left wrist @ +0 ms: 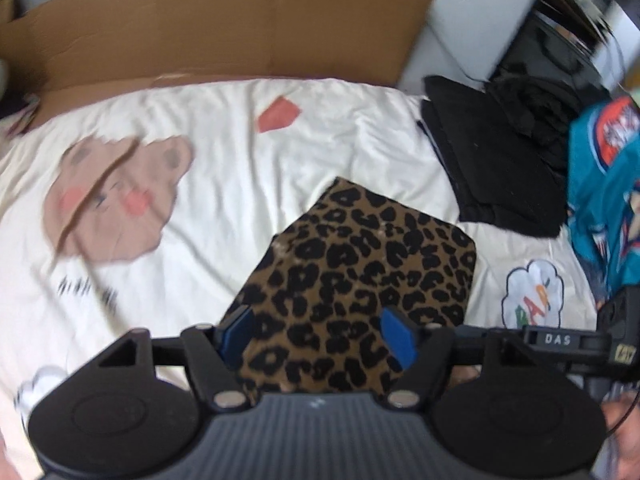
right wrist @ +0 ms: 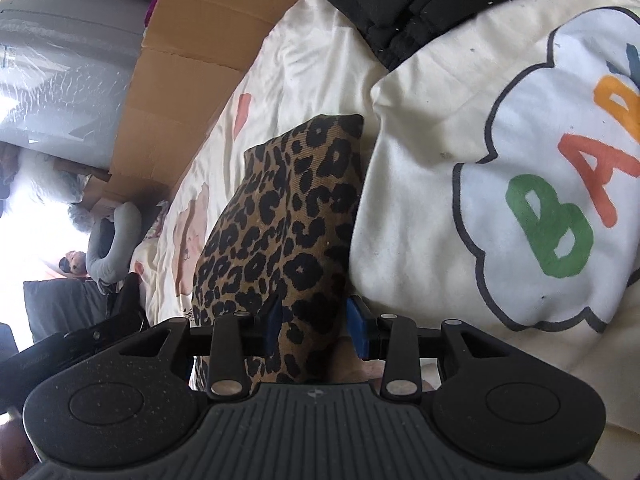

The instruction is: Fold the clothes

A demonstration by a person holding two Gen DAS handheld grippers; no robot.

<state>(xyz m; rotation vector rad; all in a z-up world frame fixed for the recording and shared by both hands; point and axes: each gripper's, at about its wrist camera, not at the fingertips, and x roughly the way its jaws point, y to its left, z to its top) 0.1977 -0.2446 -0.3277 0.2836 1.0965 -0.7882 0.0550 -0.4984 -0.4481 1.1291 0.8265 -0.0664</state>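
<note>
Right now your bed (left wrist: 280,168) fills most of both views, covered by a cream sheet (left wrist: 224,208) printed with a brown bear face (left wrist: 116,200), a small red patch (left wrist: 279,114) and a cloud badge with coloured letters (right wrist: 560,184). Behind it, a flattened cardboard sheet (left wrist: 224,28) stands along the far edge of the bed. To the right in your left wrist view, a pile of black clothes (left wrist: 500,152) lies on the sheet, and a teal jersey (left wrist: 604,192) sits just beside that pile at the frame edge.

Next in size comes the leopard-print garment (left wrist: 360,280), folded into a compact shape and lying flat on the sheet near you, well apart from the black pile. In your right wrist view the same garment (right wrist: 280,232) runs away from the camera, with a raised fold of the sheet pressing along its right side.

Your left claw (left wrist: 320,336) hangs over the near part of the garment with its jaws spread wide; the blue pads (left wrist: 396,336) stand clear of the cloth and grip nothing. Your right claw (right wrist: 316,324) sits at the garment's near end with its jaws partly open, the cloth between the pads (right wrist: 358,326); whether they press on it you cannot tell from this view.
</note>
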